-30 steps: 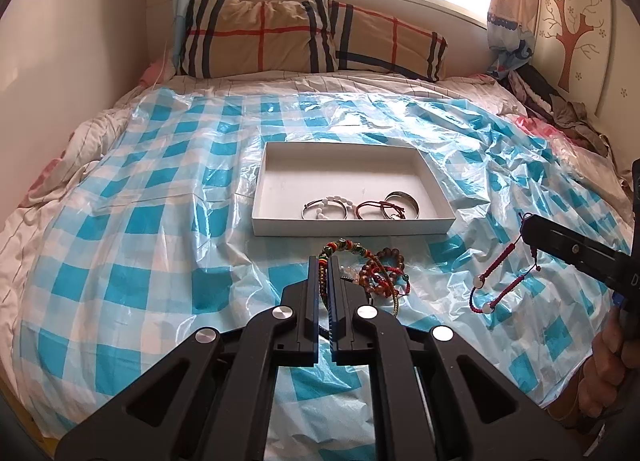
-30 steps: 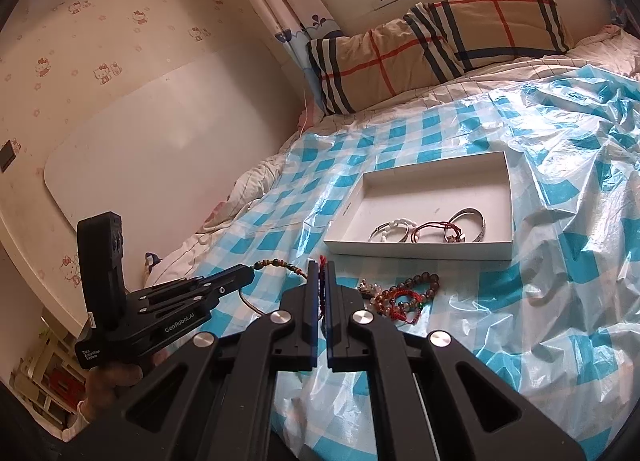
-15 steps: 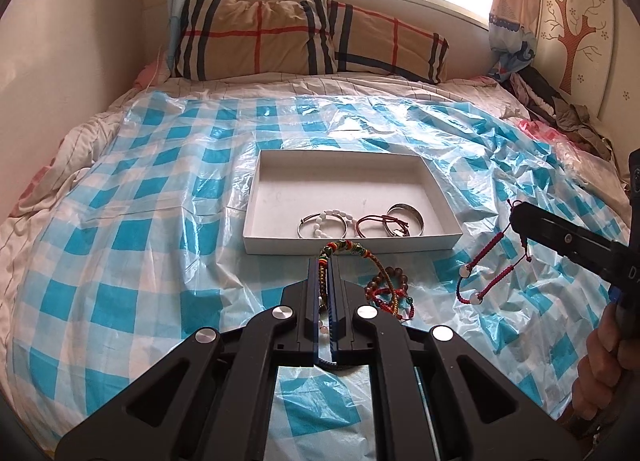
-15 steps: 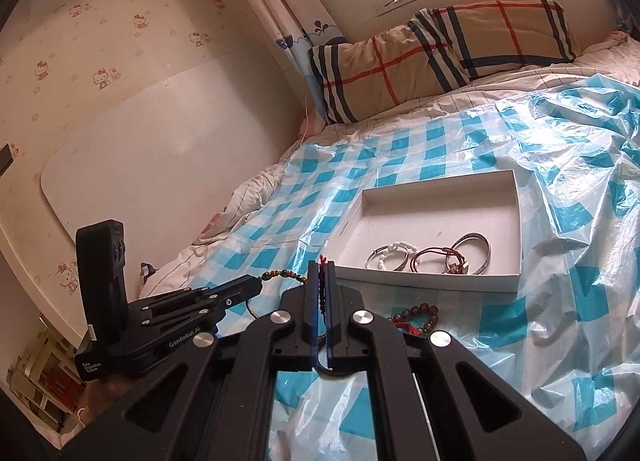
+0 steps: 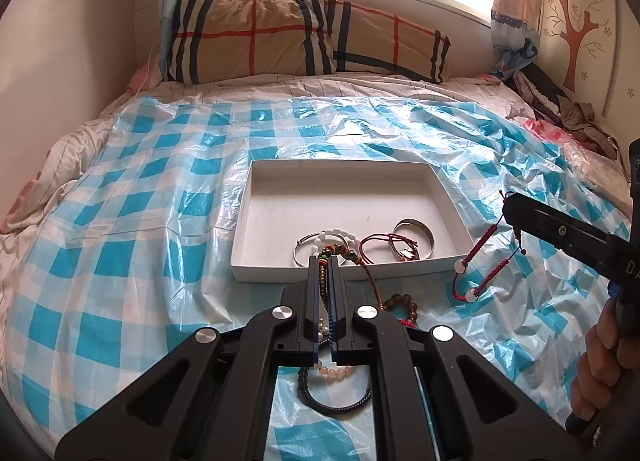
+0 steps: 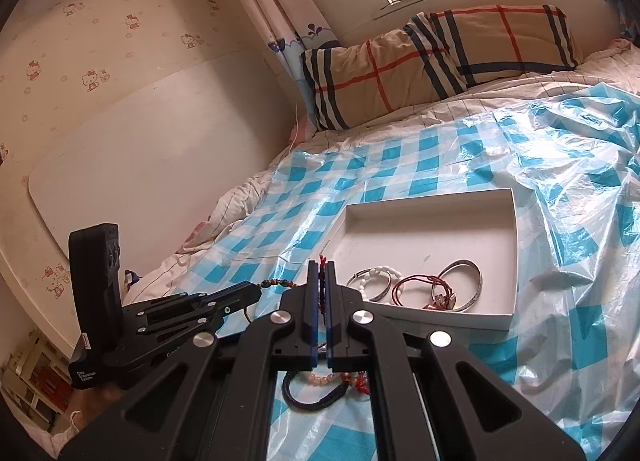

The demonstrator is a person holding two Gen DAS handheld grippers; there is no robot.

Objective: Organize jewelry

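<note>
Item: two bracelets in transit to the white box, which sits on the checked plastic sheet over the bed. Our left gripper has its jaws clamped on a multicoloured beaded bracelet, whose loop hangs just at the near wall of the box. Our right gripper has its jaws clamped on a red cord bracelet, which dangles over the sheet just beside the box's right-hand corner and not yet over its floor. Already in the box: a white-beaded bangle, a red cord loop, a silver bangle. Left on the sheet near us: a brown bead bracelet, a pink bead strand, a dark braided cord. Handling note: we judge each loop should be carried clear over the rim and lowered onto bare floor, apart from the pieces there, before the jaws part, lest cords tangle or catch the wall. Pose: left gripper tilted well downward toward the box; right one shallower, reaching in from the side, a hand on its grip.
</note>
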